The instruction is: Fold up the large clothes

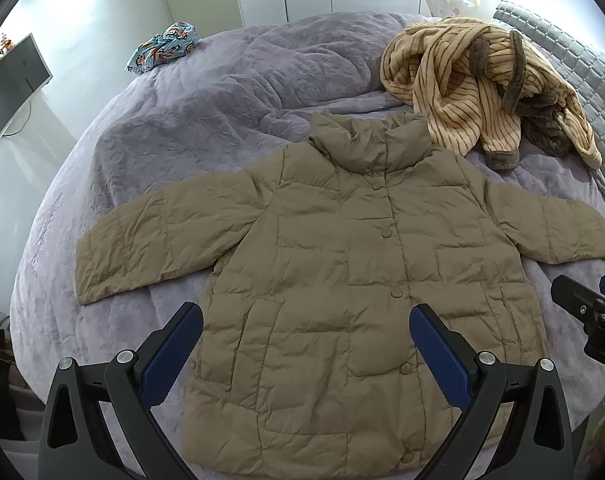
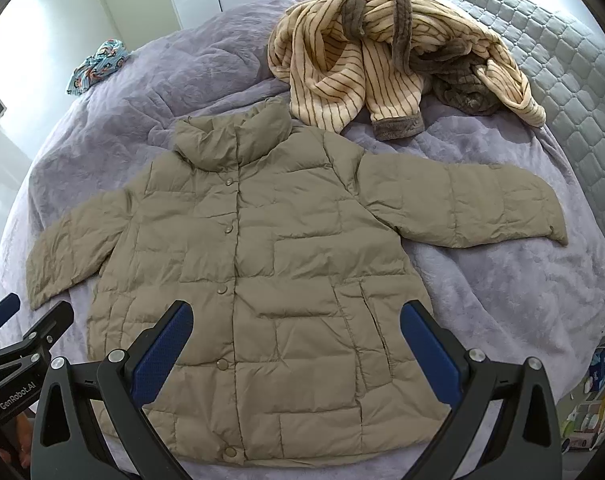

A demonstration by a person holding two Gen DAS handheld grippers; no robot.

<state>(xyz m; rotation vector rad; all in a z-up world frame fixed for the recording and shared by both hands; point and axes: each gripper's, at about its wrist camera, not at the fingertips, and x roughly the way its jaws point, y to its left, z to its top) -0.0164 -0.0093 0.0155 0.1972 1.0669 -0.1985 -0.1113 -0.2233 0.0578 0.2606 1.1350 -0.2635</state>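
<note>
Off beyond the left finger of the left gripper (image 1: 306, 322), a small patterned blue cloth (image 1: 164, 50) sits at the far edge of the lilac bedspread (image 1: 174, 128). The quilted khaki jacket (image 1: 342, 280) lies flat, front up and snapped closed, with both sleeves spread out to the sides. The left gripper's jaws are spread wide and hold nothing; the jacket's lower front fills the gap between them, the left sleeve reaches out past the left finger, and the hem runs beneath the fingers (whether the pads touch the fabric cannot be told). Ahead of the right finger, past the collar, lies a crumpled striped beige robe (image 1: 482, 92).

The right gripper (image 2: 296, 322) is likewise spread apart and empty. In its view the jacket's (image 2: 262, 280) right half, with the pocket seams, lies between the jaws, the snap placket near the left finger, and the right sleeve stretches out beyond the right finger. A grey quilted headboard (image 2: 574, 80) stands far right.
</note>
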